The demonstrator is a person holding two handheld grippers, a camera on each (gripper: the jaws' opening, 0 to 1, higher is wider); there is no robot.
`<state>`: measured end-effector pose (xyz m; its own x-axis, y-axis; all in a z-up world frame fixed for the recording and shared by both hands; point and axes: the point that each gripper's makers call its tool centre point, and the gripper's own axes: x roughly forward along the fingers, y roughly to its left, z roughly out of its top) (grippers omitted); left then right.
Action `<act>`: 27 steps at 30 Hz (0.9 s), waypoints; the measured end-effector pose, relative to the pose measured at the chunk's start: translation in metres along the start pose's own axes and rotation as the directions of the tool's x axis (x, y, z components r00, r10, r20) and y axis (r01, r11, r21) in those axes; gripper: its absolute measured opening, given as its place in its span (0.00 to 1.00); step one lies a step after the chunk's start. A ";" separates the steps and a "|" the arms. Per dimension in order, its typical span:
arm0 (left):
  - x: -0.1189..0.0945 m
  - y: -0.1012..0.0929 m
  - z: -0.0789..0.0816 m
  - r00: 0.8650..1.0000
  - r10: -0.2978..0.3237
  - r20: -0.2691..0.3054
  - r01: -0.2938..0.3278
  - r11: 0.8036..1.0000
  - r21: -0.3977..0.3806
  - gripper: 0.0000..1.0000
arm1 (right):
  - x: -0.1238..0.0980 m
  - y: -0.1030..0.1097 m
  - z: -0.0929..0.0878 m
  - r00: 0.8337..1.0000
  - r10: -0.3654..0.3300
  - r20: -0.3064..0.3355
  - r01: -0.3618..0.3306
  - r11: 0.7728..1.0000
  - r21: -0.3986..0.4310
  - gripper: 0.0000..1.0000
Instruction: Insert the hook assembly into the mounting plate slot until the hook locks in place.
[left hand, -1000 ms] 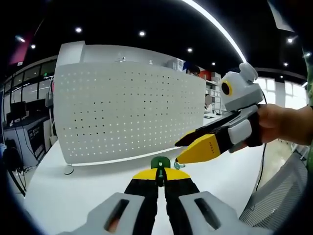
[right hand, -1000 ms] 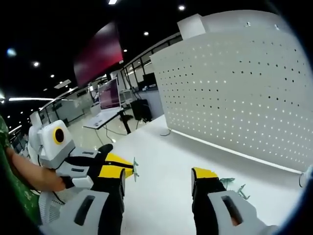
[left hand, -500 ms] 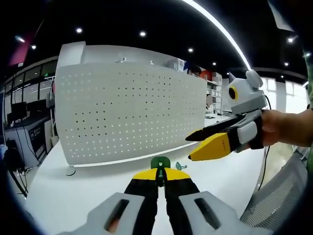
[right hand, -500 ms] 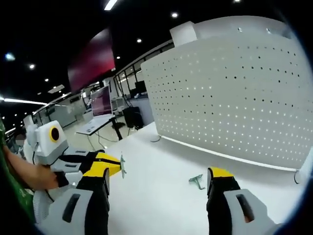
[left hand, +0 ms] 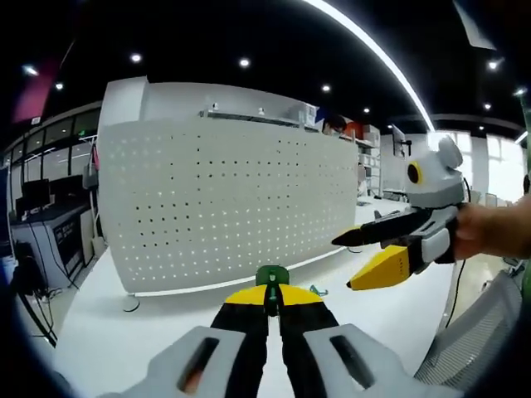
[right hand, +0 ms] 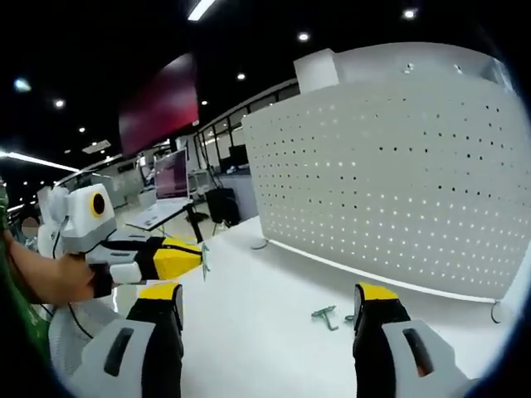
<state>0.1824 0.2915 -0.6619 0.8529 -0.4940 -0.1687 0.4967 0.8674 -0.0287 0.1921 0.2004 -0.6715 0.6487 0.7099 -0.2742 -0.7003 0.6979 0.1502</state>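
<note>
A: What takes up the most room?

B: The white pegboard [left hand: 224, 203], standing upright on the white table [left hand: 99, 340]. Its long side runs along the table, and its hole-covered face is turned toward both grippers. In the right gripper view the same board [right hand: 398, 182] covers the upper right, with its lower edge meeting the table.

A: And the hook?

B: A green hook [left hand: 271, 277] is pinched between the closed jaws of the left gripper [left hand: 272, 298]. It sticks forward past the yellow tips, its long axis aimed at the board's lower edge. From the right gripper view its thin end [right hand: 204, 256] juts out of the left gripper [right hand: 178, 259] toward the board. Another small green hook [right hand: 323, 315] lies flat on the table between the right gripper's jaws, near the board's foot.

A: The right gripper?

B: The right gripper [right hand: 270, 307] has its jaws spread wide, with nothing between them. In the left gripper view it [left hand: 365, 257] floats above the table, held by a hand [left hand: 489, 232].

A: Any change from a second ago?

B: The right gripper has drawn away to the right and sits farther from the held hook. The loose hook now shows between the right jaws.

A: Room to move?

B: Bare table lies between the held hook and the board.
</note>
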 end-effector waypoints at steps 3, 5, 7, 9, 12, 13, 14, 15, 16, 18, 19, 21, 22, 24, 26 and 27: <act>0.001 0.013 0.010 1.000 0.021 0.012 -0.021 1.000 -0.005 0.04 | 0.000 0.000 0.005 1.000 -0.001 0.012 0.001 1.000 -0.004 0.86; 0.002 0.021 0.017 0.999 0.035 0.021 -0.035 0.999 -0.004 0.04 | 0.000 0.000 0.010 1.000 -0.001 0.029 0.001 1.000 -0.002 0.86; 0.003 0.033 0.027 0.998 0.058 0.031 -0.058 0.998 0.008 0.04 | 0.001 0.001 0.014 0.999 -0.001 0.039 0.001 1.000 -0.004 0.86; 0.004 0.044 0.039 0.996 0.075 0.052 -0.076 0.997 0.013 0.04 | 0.001 0.002 0.019 0.999 0.001 0.049 -0.001 1.000 -0.007 0.86; 0.007 0.061 0.058 0.990 0.114 0.080 -0.117 0.993 0.027 0.04 | 0.002 0.003 0.022 0.998 0.005 0.055 -0.005 1.000 -0.007 0.85; 0.008 0.065 0.064 0.988 0.121 0.091 -0.124 0.992 0.026 0.04 | 0.002 0.003 0.024 0.998 0.006 0.060 -0.005 1.000 -0.010 0.85; 0.009 0.069 0.069 0.987 0.128 0.101 -0.132 0.991 0.029 0.04 | 0.003 0.003 0.025 0.998 0.007 0.063 -0.006 1.000 -0.011 0.85; 0.011 0.074 0.077 0.984 0.137 0.113 -0.142 0.989 0.038 0.04 | 0.003 0.003 0.026 0.998 0.008 0.064 -0.007 1.000 -0.011 0.85; 0.012 0.077 0.082 0.982 0.143 0.123 -0.149 0.988 0.042 0.04 | 0.003 0.003 0.027 0.998 0.008 0.066 -0.007 1.000 -0.011 0.85; 0.014 0.086 0.095 0.977 0.157 0.146 -0.165 0.985 0.045 0.04 | 0.003 0.003 0.030 0.997 0.008 0.072 -0.008 1.000 -0.012 0.85; 0.015 0.089 0.099 0.974 0.163 0.155 -0.171 0.984 0.044 0.04 | 0.003 0.003 0.031 0.997 0.009 0.075 -0.008 1.000 -0.013 0.84; 0.018 0.099 0.113 0.968 0.176 0.180 -0.187 0.981 0.048 0.04 | 0.002 0.002 0.035 0.997 0.007 0.082 -0.006 1.000 -0.016 0.84; 0.019 0.102 0.118 0.965 0.181 0.189 -0.193 0.980 0.050 0.04 | 0.002 0.002 0.037 0.996 0.008 0.084 -0.006 1.000 -0.017 0.84; 0.021 0.107 0.126 0.961 0.187 0.204 -0.202 0.978 0.054 0.04 | 0.002 0.002 0.039 0.996 0.010 0.087 -0.008 1.000 -0.020 0.84; 0.023 0.112 0.135 0.956 0.194 0.222 -0.211 0.976 0.053 0.04 | 0.002 0.002 0.041 0.996 0.010 0.090 -0.008 1.000 -0.024 0.83; 0.024 0.115 0.140 0.953 0.197 0.231 -0.215 0.975 0.055 0.04 | 0.003 0.002 0.043 0.996 0.010 0.094 -0.008 1.000 -0.026 0.83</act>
<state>0.2827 0.3708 -0.5317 0.9477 -0.3133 0.0611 0.3096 0.9488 0.0628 0.2052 0.2077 -0.6308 0.6665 0.7228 -0.1826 -0.7129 0.6896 0.1272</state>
